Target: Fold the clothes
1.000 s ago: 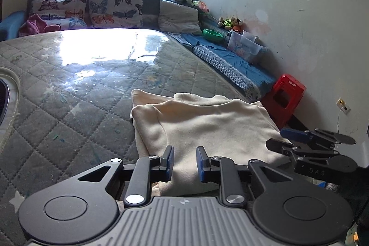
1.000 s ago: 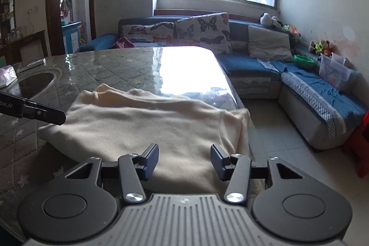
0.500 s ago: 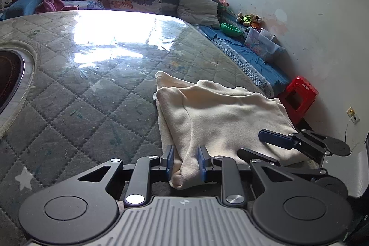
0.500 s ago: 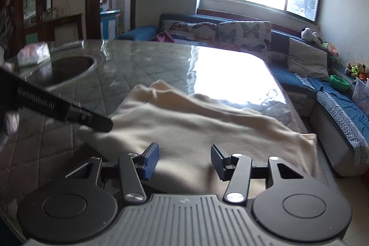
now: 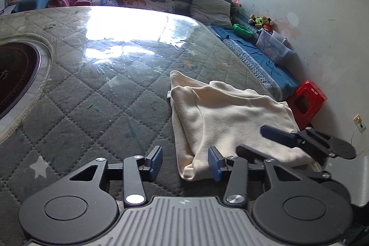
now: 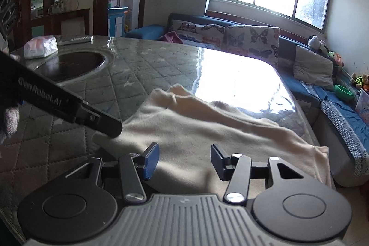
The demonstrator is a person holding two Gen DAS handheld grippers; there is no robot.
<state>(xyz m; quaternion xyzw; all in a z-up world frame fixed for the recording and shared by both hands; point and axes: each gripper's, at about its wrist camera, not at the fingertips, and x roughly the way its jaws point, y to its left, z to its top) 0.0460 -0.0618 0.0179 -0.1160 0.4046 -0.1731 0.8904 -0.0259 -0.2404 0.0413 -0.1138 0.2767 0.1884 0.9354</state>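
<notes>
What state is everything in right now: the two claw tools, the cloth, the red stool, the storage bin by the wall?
Left gripper: open, a cloth corner between its fingers, not pinched.
Right gripper: open, empty, above the cloth.
Cream cloth: folded over in layers, lying on the table, one edge hanging off.
Table: covered with a quilted pad under glossy clear sheeting.
Red stool: upright on the floor.
Clear bin: open, no lid visible.

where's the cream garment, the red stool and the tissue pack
cream garment [image 5: 230,114], left wrist view, middle of the folded top layer
red stool [image 5: 310,98], left wrist view, its top
tissue pack [image 6: 40,47], right wrist view, its front face
</notes>
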